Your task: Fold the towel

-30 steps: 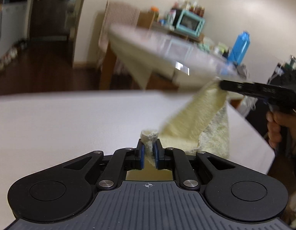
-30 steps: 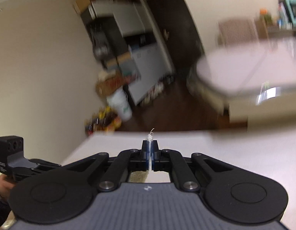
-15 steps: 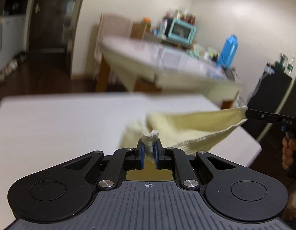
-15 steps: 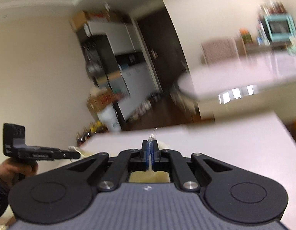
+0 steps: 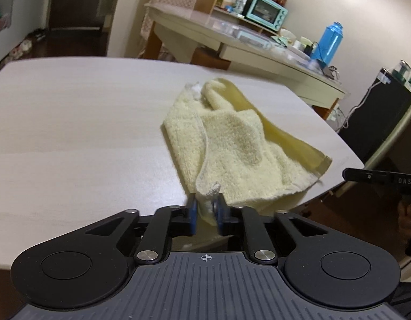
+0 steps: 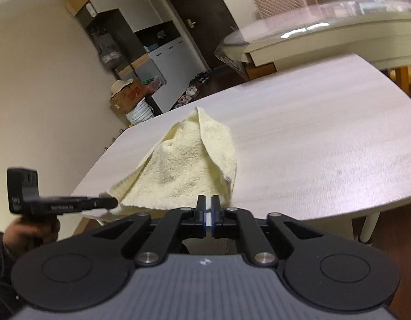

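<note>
The pale yellow terry towel (image 5: 232, 144) lies rumpled near the front edge of the pale wood-grain table (image 5: 72, 112). My left gripper (image 5: 206, 210) is opening its jaws, a towel corner loose between them. My right gripper (image 6: 208, 213) is opening too, by a narrow gap, with nothing visibly pinched.

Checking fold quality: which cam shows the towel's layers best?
Left wrist: the towel lies spread on the table, folded flap and yellow underside visible. Right wrist shows only one bunched, tented side, partly behind its own tool.
</note>
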`<state>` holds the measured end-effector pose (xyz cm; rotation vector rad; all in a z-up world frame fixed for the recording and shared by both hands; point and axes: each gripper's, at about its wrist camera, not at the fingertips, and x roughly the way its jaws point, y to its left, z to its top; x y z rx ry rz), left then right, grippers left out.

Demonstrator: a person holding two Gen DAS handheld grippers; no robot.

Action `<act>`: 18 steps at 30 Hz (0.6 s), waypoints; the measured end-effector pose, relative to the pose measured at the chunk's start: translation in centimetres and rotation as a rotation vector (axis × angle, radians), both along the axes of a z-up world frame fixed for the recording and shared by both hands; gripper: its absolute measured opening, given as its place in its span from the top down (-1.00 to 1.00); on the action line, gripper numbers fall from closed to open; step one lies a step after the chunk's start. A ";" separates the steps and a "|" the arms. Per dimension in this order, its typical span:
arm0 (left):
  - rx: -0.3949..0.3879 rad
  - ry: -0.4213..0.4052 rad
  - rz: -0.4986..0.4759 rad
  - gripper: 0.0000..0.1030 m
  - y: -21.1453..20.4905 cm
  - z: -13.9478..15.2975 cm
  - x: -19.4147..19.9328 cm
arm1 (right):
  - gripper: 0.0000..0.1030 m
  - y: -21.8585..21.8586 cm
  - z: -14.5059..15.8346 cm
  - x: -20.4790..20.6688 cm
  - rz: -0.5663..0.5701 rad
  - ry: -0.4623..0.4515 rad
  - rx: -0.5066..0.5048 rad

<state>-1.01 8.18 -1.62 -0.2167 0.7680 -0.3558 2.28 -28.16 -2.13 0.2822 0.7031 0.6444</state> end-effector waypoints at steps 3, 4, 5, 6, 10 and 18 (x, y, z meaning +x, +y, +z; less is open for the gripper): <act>0.000 -0.023 0.002 -0.06 0.7 1.4 0.1 | 0.56 1.0 1.6 1.1 0.032 -0.077 -0.044; 0.001 -0.032 0.009 -0.06 1.3 2.0 0.3 | 0.56 1.5 2.3 1.9 0.049 -0.106 -0.063; 0.013 -0.034 0.015 -0.06 1.8 2.6 0.8 | 0.56 1.8 2.5 2.1 0.056 -0.117 -0.074; 0.023 -0.034 0.013 -0.06 1.8 2.9 1.2 | 0.53 2.6 3.1 3.1 0.077 -0.142 -0.100; 0.109 -0.039 -0.041 -0.06 1.7 4.4 5.0 | 0.14 6.6 4.3 7.6 0.182 -0.190 -0.194; 0.189 0.005 -0.211 -0.45 -0.1 4.4 13.0 | 0.12 14.1 4.7 16.0 0.350 -0.116 -0.372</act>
